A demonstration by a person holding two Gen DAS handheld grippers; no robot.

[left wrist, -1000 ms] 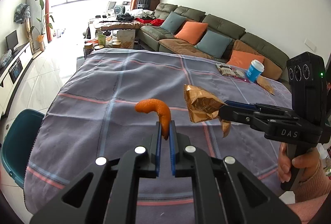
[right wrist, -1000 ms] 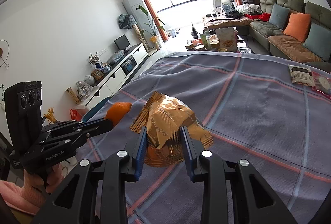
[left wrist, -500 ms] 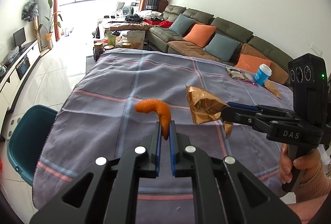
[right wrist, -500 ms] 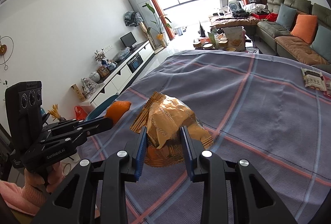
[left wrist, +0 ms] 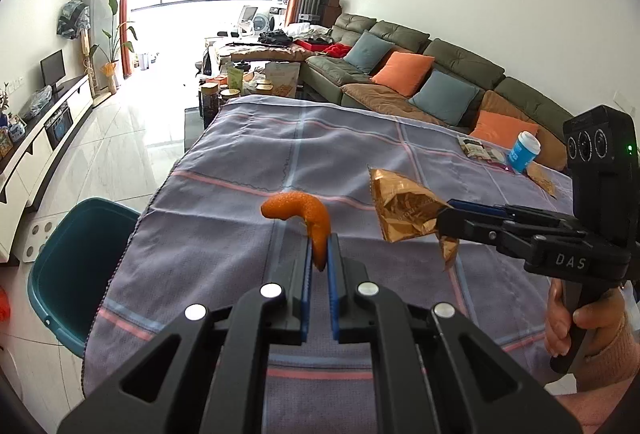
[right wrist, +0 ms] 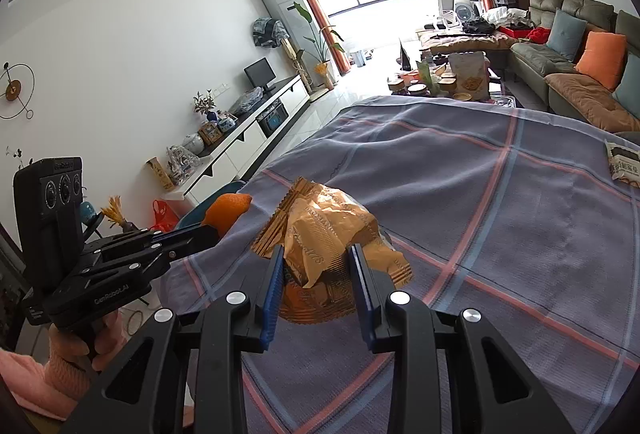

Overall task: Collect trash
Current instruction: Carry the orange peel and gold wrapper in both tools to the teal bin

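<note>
Two pieces of trash ride clear above the cloth-covered worktop (left wrist: 248,234) on their way, by the look of it, to the teal bin (left wrist: 76,254) at its left edge. The left hand-held gripper (left wrist: 319,254) is clamped nearly closed on one end of a curl of orange peel (left wrist: 300,211), the rest of the peel sticking up free of the pads. The right hand-held gripper (right wrist: 318,266) stands partly open, its blue pads pinching a crumpled gold snack wrapper (right wrist: 328,230) across the middle. To carry well, both grips should hold firm until each piece is over the bin's mouth, since the peel is caught only by its end and could slip. A blue cup (left wrist: 523,150) and other wrappers (left wrist: 478,149) lie at the worktop's far right.
</note>
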